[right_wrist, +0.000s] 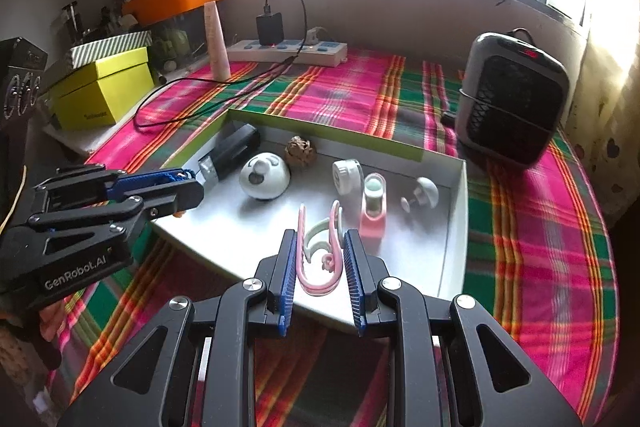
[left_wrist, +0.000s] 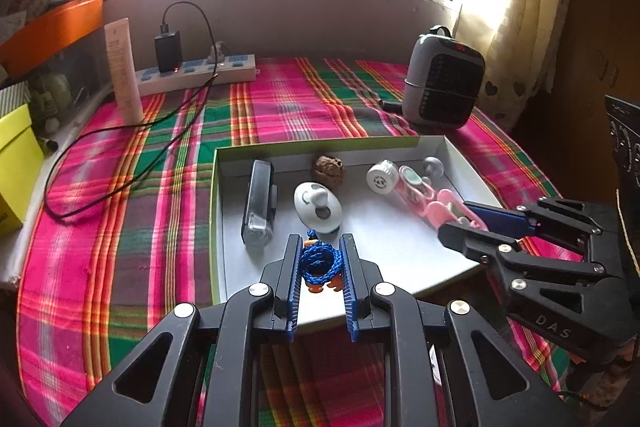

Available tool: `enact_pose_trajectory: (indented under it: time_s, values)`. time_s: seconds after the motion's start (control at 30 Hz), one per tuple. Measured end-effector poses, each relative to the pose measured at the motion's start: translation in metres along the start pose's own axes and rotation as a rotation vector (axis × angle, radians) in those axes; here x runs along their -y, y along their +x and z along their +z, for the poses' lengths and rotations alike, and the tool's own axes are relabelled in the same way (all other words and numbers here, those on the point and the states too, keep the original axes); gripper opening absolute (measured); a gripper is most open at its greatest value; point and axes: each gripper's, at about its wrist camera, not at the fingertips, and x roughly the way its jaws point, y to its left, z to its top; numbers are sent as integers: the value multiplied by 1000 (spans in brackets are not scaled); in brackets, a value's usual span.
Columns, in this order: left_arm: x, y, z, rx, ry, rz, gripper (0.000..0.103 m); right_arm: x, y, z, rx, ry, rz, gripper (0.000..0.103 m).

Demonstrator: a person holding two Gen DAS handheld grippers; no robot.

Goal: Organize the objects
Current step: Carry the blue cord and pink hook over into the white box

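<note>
Nearly done: your left gripper [left_wrist: 320,267] jaws pinch the blue-corded orange charm [left_wrist: 319,264] and your right gripper [right_wrist: 320,259] jaws clasp the pink plastic U-shaped clip [right_wrist: 320,259] over the shallow white cardboard tray [right_wrist: 456,227], where the other small items already lie.

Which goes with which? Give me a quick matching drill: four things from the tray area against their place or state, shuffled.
Things:
1. blue cord bundle
2. pink clip
3. walnut
4. heater

Places:
A. on the cloth, outside the tray
B. between the right gripper fingers
C. by the tray's far wall
D. clamped in the left gripper

Pairs: 1-D, 2-B, 3-C, 4-A
</note>
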Motion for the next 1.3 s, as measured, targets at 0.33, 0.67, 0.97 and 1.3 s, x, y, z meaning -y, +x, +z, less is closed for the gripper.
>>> enact_pose_trajectory:
  time_s: [0.33, 0.67, 0.97, 1.3]
  values:
    - [-4, 27, 9, -35, 0, 7, 17, 2, 30, 11, -46, -11, 18, 24]
    - [-10, 45, 10, -69, -15, 14, 17, 2, 49, 17, -75, -35, 31, 24]
    - [-13, 50, 12, -67, -4, 46, 17, 0, 59, 19, -85, -53, 33, 24]
    - [-15, 52, 12, -67, -10, 56, 17, 0, 62, 20, -78, -58, 27, 24]
